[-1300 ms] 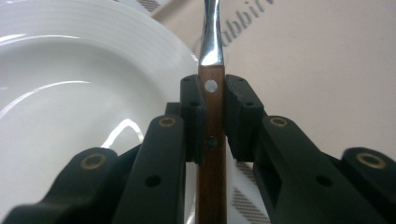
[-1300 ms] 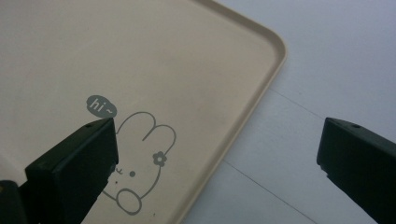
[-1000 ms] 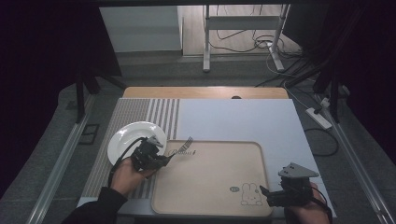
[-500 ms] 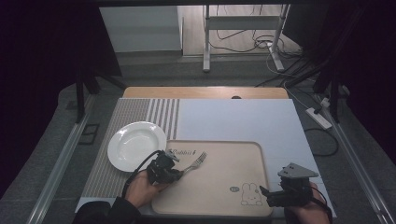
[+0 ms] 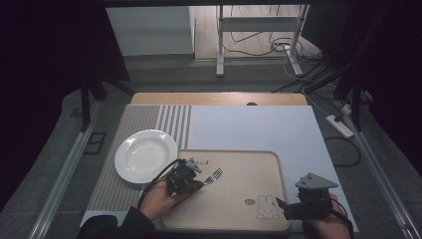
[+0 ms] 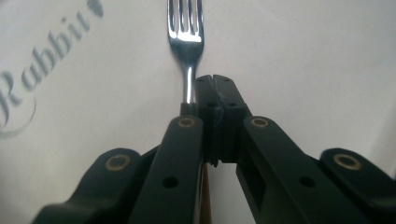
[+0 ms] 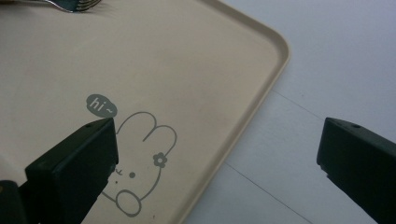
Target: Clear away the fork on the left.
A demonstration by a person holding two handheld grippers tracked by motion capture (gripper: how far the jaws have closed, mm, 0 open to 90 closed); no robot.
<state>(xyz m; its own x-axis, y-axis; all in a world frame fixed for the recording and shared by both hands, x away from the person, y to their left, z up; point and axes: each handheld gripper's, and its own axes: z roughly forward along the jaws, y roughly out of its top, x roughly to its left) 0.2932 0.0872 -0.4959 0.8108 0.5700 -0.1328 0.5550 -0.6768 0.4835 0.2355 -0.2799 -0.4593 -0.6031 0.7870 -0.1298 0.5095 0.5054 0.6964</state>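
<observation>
Fork gripped over the tray, dim room all around.

White tabletop (image 5: 259, 129) with a grey striped mat (image 5: 124, 149), dark floor and cables beyond. One round white plate (image 5: 145, 155), one beige rabbit-print tray (image 5: 249, 169), one steel fork (image 5: 214, 176). The left gripper (image 5: 191, 181) has just clamped tight on the fork's handle above the tray, tines pointing up-right, away from the person. The right gripper (image 5: 284, 206) gapes wide, empty, straddling the tray's right rim.

On my tray (image 7: 261, 88) I can read "hi~" (image 7: 102, 106) at the lower left, and "Rabbit" (image 6: 44, 51) at the upper left.
</observation>
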